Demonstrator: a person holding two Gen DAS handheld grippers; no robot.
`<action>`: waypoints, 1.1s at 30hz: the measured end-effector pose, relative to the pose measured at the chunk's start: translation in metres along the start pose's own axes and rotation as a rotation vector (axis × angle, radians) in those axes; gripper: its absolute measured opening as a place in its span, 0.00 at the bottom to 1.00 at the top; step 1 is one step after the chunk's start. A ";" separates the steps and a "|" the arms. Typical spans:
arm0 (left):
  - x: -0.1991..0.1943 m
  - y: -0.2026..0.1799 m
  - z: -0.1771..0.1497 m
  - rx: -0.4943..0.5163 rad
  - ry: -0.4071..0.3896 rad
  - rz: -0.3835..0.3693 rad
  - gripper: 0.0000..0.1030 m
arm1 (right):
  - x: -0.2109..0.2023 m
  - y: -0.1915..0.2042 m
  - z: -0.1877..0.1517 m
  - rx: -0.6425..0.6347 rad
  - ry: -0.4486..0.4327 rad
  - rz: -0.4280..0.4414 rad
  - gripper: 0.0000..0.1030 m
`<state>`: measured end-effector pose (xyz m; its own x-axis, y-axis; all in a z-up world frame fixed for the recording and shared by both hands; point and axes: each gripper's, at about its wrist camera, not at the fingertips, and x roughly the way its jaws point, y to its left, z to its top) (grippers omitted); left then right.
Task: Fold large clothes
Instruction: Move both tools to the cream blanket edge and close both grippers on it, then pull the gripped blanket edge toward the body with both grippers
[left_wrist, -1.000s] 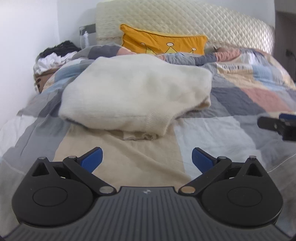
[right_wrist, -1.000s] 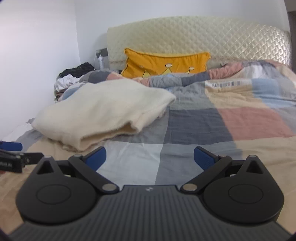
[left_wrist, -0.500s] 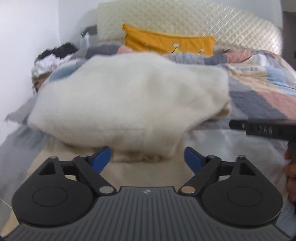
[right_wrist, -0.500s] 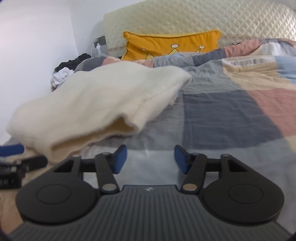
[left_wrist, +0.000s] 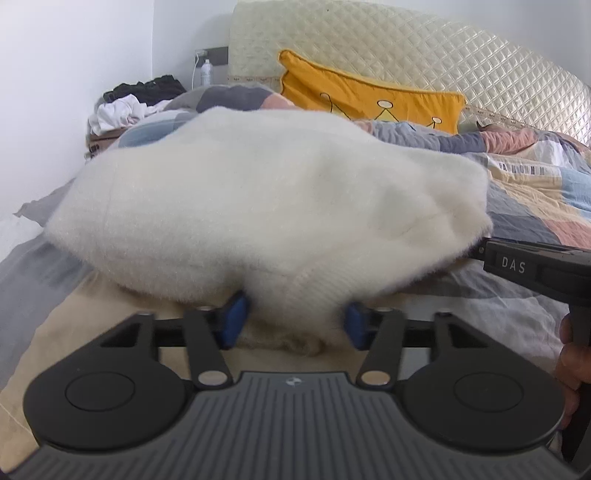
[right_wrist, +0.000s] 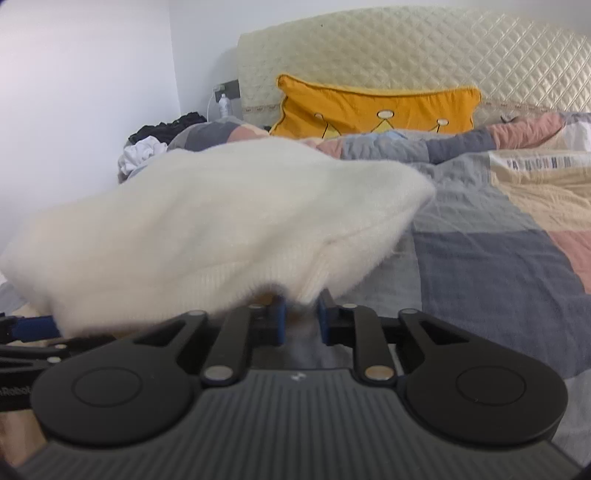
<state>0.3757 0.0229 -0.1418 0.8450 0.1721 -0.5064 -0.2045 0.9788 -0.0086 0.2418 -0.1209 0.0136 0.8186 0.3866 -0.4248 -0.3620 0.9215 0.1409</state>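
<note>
A fluffy white sweater (left_wrist: 258, 206) lies folded in a thick bundle on the patchwork duvet (left_wrist: 535, 206). My left gripper (left_wrist: 295, 323) is at its near ribbed hem. The jaws are closing, and the hem bulges between the blue pads, squeezed by them. In the right wrist view the sweater (right_wrist: 221, 221) fills the left half. My right gripper (right_wrist: 301, 317) is at the hem's right corner, jaws closing to a narrow gap with a tuck of hem pinched between the pads. The right gripper's black finger (left_wrist: 517, 262) reaches under the sweater's right edge.
An orange cushion (left_wrist: 369, 96) leans on the quilted headboard (left_wrist: 406, 48). A pile of dark and white clothes (left_wrist: 136, 99) and a bottle (left_wrist: 206, 72) sit by the left wall. A person's hand (left_wrist: 570, 362) shows at the right edge.
Both grippers moved forward and down to the sweater's near hem. Their jaws went from wide open to narrowed around the hem, the right far more than the left.
</note>
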 end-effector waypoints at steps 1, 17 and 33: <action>-0.002 0.001 0.000 -0.008 -0.005 -0.004 0.40 | -0.001 0.001 0.001 -0.003 -0.006 0.000 0.16; -0.128 0.044 0.006 -0.154 -0.091 -0.121 0.19 | -0.082 0.019 0.040 -0.089 -0.002 -0.023 0.12; -0.297 0.054 -0.036 -0.152 -0.110 -0.220 0.15 | -0.229 0.055 0.011 -0.152 -0.010 -0.060 0.06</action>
<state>0.0959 0.0211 -0.0229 0.9240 -0.0237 -0.3818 -0.0749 0.9676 -0.2412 0.0391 -0.1582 0.1289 0.8449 0.3321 -0.4193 -0.3751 0.9267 -0.0218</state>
